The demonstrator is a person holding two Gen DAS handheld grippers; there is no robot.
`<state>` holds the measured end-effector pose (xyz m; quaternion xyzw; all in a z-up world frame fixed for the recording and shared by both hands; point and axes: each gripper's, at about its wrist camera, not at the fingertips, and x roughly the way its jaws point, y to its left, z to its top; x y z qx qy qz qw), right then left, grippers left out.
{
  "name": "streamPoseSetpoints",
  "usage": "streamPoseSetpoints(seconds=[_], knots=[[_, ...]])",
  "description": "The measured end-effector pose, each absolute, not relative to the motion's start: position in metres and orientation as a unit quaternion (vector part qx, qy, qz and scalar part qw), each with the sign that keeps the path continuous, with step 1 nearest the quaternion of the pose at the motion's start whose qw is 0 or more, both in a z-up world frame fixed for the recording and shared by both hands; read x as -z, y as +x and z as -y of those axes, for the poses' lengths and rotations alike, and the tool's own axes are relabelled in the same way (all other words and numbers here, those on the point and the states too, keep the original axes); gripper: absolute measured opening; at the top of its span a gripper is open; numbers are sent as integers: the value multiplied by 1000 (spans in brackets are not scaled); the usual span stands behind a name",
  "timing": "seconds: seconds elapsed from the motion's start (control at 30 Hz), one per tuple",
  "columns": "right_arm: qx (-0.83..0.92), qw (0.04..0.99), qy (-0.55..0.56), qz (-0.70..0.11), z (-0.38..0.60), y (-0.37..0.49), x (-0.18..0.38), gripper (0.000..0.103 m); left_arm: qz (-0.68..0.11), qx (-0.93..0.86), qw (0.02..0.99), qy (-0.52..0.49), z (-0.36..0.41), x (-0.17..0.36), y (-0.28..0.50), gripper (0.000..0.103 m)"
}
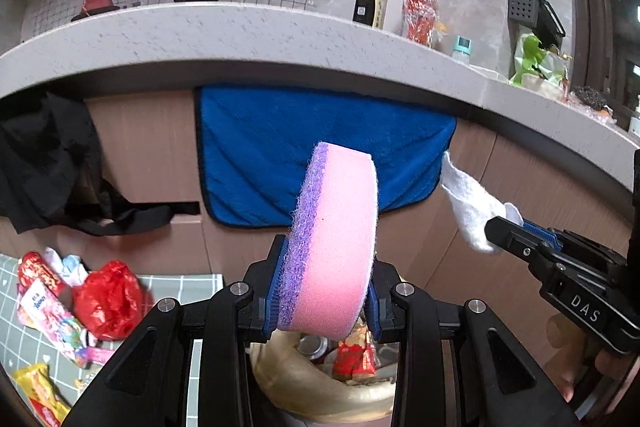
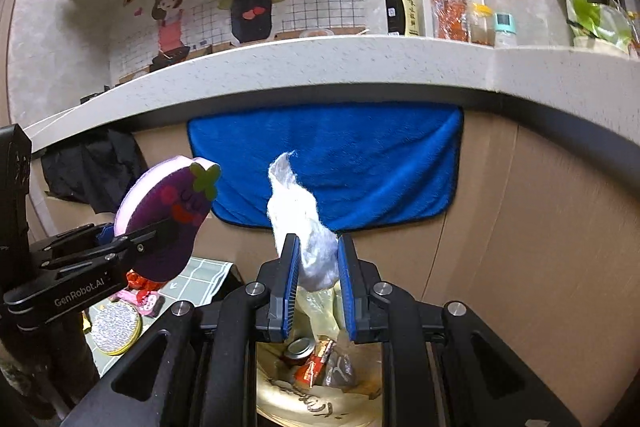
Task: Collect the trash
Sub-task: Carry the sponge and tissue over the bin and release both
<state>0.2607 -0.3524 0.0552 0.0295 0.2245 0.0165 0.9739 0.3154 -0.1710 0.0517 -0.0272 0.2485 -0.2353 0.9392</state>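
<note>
**Two pieces in hand above the bin, more litter left on the mat**

We are in a kitchen: a pale stone bench (image 1: pixel 224 39) runs across the view, with bottles along its back edge, a cartoon wall sticker behind it and a blue towel (image 1: pixel 280 155) hanging down the cabinet front. Below us, between the arms of each tool, stands a bin (image 2: pixel 320 379) lined with a yellowish bag, already holding a can, a jar lid and some red wrappers, so we judge part of the collecting done.

Our left tool (image 1: pixel 324 299) is closed on a thick pink sponge (image 1: pixel 336 243) with a purple scouring face; from the right wrist view that face shows an aubergine cartoon. The sponge stands on edge in the grip, right above the bin mouth. Our right tool (image 2: pixel 319 267) is clamped on a crumpled white wad (image 2: pixel 300 223), possibly tissue or thin plastic; we cannot tell which. It too hangs over the bin.

Neither piece has been let go yet. What remains, as we read it, is to drop both and then return to the grey checked mat (image 1: pixel 168 287) at the left, where a red bag (image 1: pixel 106 301), several bright snack wrappers (image 1: pixel 52 319) and a yellow packet (image 1: pixel 38 387) lie. A round glittery disc (image 2: pixel 114 327) sits there as well; whether it counts as trash we cannot say.
</note>
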Motion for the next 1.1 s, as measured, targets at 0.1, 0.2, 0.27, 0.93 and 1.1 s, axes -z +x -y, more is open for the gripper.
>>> streamPoseSetpoints(seconds=[0.1,0.2,0.27,0.93,1.1], knots=[[-17,973,39,-229,358,265,-50,17,-259,237,936,-28,175,-43,319,34],[-17,972,44,-232,363,269,-44,17,-270,232,934,-34,176,-34,323,34],[-16,971,48,-233,365,272,-41,17,-276,231,932,-39,179,-29,326,34],[-19,957,89,-276,381,313,5,43,-357,328,869,-100,188,15,389,58],[-17,946,113,-302,385,316,22,43,-366,317,867,-117,162,14,393,59]])
